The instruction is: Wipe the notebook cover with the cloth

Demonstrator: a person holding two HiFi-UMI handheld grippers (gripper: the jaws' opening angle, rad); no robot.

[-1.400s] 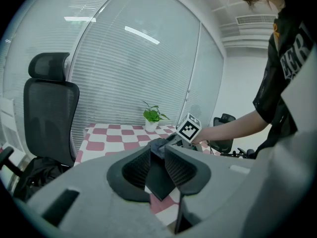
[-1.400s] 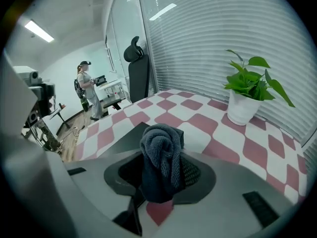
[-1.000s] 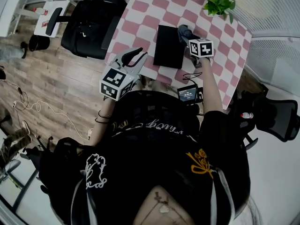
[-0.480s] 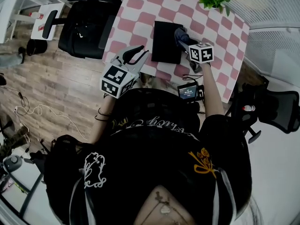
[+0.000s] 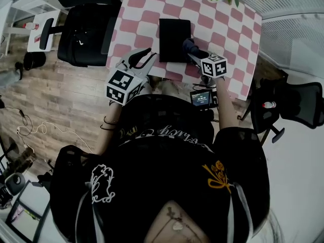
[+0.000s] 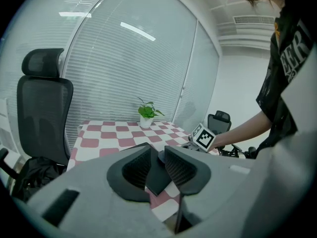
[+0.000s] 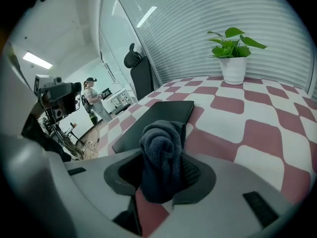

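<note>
your right tongs [image 5: 191, 49] clenched on the cloth [image 5: 188, 44], by the right edge of the notebook [image 5: 173, 32] on the surface [image 5: 223, 19] | left tongs [image 5: 144, 55] released, empty | press lightly, wipe in long strokes

My left gripper [image 5: 146, 57]: jaws apart, nothing gripped. I hold it near left, close to my body, tips aimed far-right. Left wrist [image 5: 110, 121] is tucked in beside my torso. My right gripper [image 5: 195, 53]: jaws clamped on the cloth [image 7: 161, 150], reaching farther out than the left. Right forearm [image 5: 226, 103] is bare and stretched straight ahead.
</note>
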